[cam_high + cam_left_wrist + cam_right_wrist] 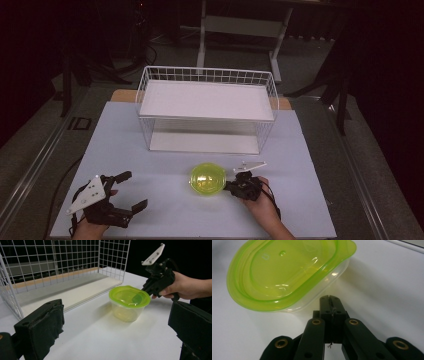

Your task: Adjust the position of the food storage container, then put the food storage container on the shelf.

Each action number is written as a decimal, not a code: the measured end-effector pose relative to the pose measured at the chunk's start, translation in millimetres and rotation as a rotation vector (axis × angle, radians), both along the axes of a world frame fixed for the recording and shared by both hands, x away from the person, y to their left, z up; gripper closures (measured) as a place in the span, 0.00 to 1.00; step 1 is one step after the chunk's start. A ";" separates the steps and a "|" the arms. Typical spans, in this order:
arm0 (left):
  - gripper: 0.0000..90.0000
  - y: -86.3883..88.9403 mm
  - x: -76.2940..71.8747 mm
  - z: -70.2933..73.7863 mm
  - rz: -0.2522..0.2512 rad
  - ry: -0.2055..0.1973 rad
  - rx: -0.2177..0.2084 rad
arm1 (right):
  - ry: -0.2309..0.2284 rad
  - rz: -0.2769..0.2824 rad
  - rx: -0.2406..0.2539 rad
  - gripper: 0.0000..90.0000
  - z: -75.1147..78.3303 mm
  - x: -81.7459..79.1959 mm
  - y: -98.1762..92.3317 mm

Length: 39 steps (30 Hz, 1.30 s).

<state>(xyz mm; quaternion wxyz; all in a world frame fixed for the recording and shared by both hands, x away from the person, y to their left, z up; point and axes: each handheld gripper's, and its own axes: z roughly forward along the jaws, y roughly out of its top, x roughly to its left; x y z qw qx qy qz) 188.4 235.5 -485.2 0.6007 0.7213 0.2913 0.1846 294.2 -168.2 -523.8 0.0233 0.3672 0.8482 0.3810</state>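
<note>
A clear plastic container with a yellow-green lid stands on the white table, in front of the wire rack. My right gripper lies at the container's right side, shut, its tips close under the lid's rim. In the right gripper view the jaws of that gripper are pressed together with nothing between them. The left gripper view shows the container ahead and the right gripper at the lid's edge. My left gripper rests open near the table's front left, well apart from the container.
A white wire rack with an upper and a lower white shelf stands at the back middle of the table, its front open. The white table top ends near my hands. Table legs and dark floor lie beyond the rack.
</note>
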 end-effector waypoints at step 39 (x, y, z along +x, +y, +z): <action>0.01 -8.9 3.6 -1.4 -0.077 0.042 0.012 | -0.151 0.027 0.049 0.33 45.5 -34.5 -20.3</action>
